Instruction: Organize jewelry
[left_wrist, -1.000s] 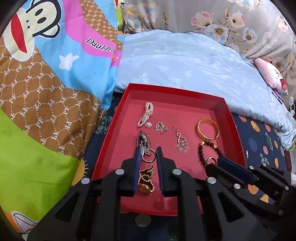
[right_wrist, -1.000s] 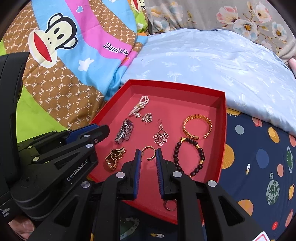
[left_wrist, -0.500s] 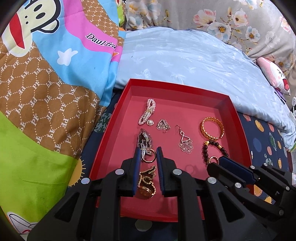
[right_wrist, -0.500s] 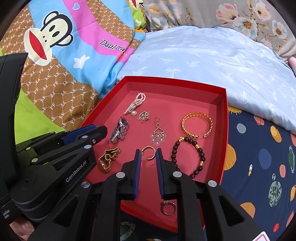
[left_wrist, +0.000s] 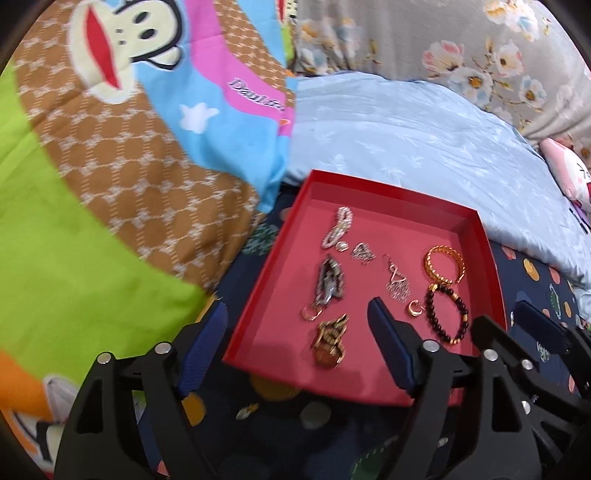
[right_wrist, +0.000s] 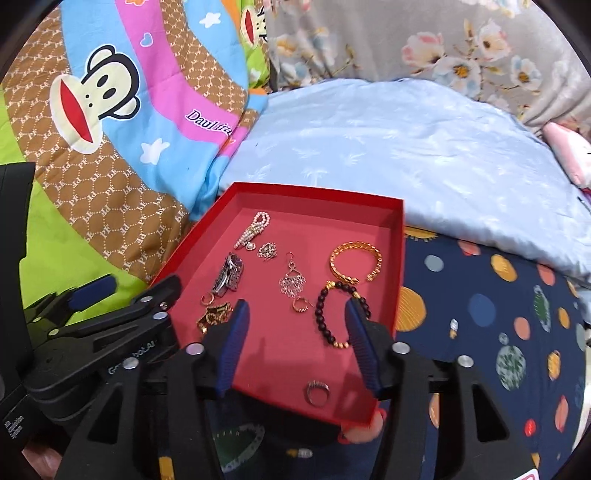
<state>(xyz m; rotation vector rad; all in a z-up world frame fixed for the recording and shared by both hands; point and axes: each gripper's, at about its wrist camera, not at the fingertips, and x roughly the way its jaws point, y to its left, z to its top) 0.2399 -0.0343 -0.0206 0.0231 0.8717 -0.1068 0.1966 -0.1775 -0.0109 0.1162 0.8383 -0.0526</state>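
Both claws, left (left_wrist: 295, 345) and right (right_wrist: 295, 334), have just been opening and hang released above the red tray (right_wrist: 400, 258) on the bed, nothing between their jaws. Only the right view shows a silver ring (right_wrist: 317, 391) near the tray's front edge. The left view shows the pieces further back, such as the watch (left_wrist: 328, 282).

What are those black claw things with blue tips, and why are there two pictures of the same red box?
They are hand-held tongs, one in each of a person's hands, each carrying its own camera; hence two views. The left tongs and the right tongs have just been opening; both stand open, holding nothing. The shallow red cardboard tray sits on patterned bedding and holds a gold open bangle, a dark beaded bracelet, a pearl strand, a silver watch, a filigree drop earring and small rings.
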